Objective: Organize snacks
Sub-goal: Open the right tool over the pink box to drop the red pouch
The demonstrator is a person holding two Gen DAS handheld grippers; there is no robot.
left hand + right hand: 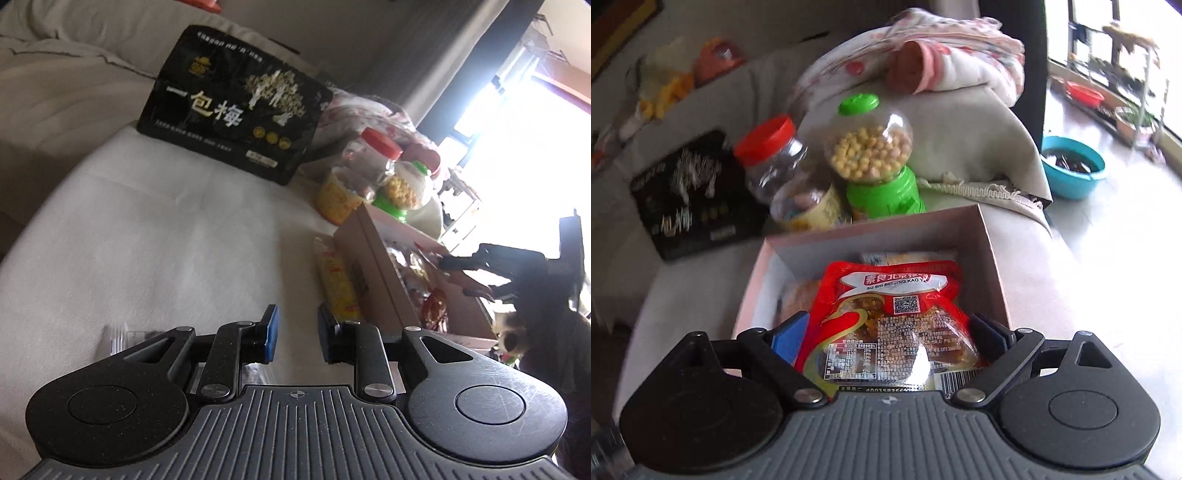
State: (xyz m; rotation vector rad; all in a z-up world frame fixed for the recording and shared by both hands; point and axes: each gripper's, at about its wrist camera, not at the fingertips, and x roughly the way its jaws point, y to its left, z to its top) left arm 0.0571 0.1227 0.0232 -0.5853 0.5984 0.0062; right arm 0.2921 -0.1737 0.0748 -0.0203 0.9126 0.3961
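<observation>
Here, right gripper (890,332): jaws spread wide, red snack packet (886,325) lying loose between them inside the box (991,258) | left gripper (297,338): narrowly parted, nothing held | left outside: yellow packet (338,284), black pouch (232,107), red-lidded jar (768,158), green dispenser (875,158).

Left gripper (295,336), right gripper (892,334): black linkage arms, silver rivets, blue pads (272,334), ribbed grey housing.

Red packet (886,325) hides box (991,258) contents; black bag (690,192) blurred.
</observation>
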